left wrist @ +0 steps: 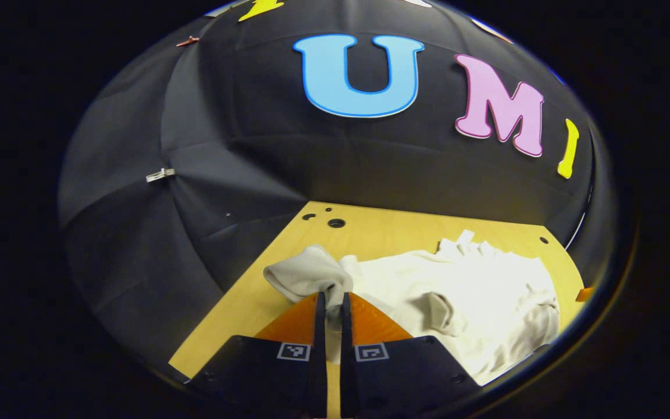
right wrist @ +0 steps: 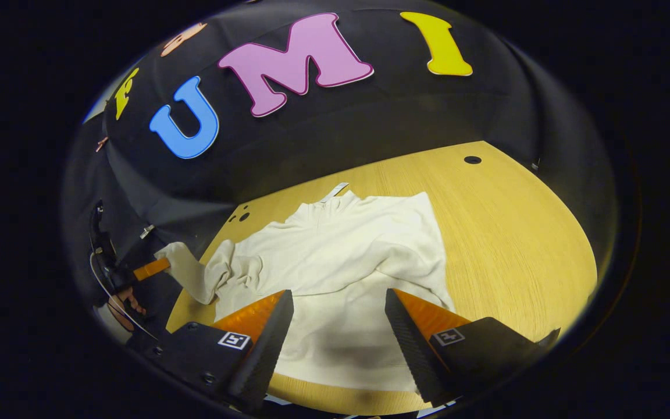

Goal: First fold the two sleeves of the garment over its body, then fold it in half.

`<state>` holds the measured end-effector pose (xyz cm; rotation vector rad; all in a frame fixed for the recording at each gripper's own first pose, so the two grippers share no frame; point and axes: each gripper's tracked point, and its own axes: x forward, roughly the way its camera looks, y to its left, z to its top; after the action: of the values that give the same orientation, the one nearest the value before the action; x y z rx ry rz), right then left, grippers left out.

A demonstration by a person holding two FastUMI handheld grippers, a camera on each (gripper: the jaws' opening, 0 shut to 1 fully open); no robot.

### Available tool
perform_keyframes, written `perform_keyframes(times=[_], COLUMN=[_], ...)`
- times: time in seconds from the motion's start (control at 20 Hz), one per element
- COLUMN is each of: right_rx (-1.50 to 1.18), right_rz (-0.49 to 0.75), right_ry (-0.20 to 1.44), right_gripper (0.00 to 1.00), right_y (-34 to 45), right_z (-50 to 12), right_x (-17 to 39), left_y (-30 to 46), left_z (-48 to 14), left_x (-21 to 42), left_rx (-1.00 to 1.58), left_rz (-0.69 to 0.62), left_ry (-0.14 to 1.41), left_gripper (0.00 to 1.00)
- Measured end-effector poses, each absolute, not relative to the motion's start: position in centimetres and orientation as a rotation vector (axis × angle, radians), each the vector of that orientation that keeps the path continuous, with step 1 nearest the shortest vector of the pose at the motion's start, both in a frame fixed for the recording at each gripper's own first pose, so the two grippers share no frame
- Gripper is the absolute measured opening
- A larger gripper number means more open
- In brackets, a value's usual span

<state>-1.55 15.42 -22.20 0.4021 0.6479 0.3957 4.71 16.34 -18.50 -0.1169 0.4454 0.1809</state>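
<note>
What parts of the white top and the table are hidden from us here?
- Garment hem, right gripper view: partly covered by the right gripper, whose jaws stand wide apart.
- Sleeve cuff, left gripper view: the pinched part sits between the jaws of the left gripper.
- Garment's far side, left gripper view: cut off by the picture's edge.
- Hand, right gripper view: too small and dark.
- Table under the garment: covered by cloth.

The garment's [left wrist: 457,291] right side and the left tool [right wrist: 152,269] both run off the views' edges.
</note>
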Motion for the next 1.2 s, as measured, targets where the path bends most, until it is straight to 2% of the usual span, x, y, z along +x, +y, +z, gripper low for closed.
perform_keyframes(times=[0.1,0.55,0.85,1.2], right_rx=[0.410,0.444,0.455,0.468], right_rz=[0.391,0.333,0.303,0.282], right_ry=[0.650,0.664,0.672,0.697], right_gripper=[0.97,0.97,0.97,0.97], right_y=[14.8,11.4,8.8,5.7], right_z=[-22.3,-23.3,-23.8,-24.7], right_x=[-1.5,-0.9,-0.8,-0.3], left_y=[14.2,3.8,-2.1,-9.2], left_z=[-17.4,-15.1,-15.7,-19.2], left_x=[5.3,7.7,9.5,10.8], left_rx=[-0.121,-0.108,-0.119,-0.093], left_rz=[0.147,-0.015,-0.084,-0.146], left_ry=[0.436,0.409,0.420,0.483], left_gripper=[0.13,0.13,0.13,0.13])
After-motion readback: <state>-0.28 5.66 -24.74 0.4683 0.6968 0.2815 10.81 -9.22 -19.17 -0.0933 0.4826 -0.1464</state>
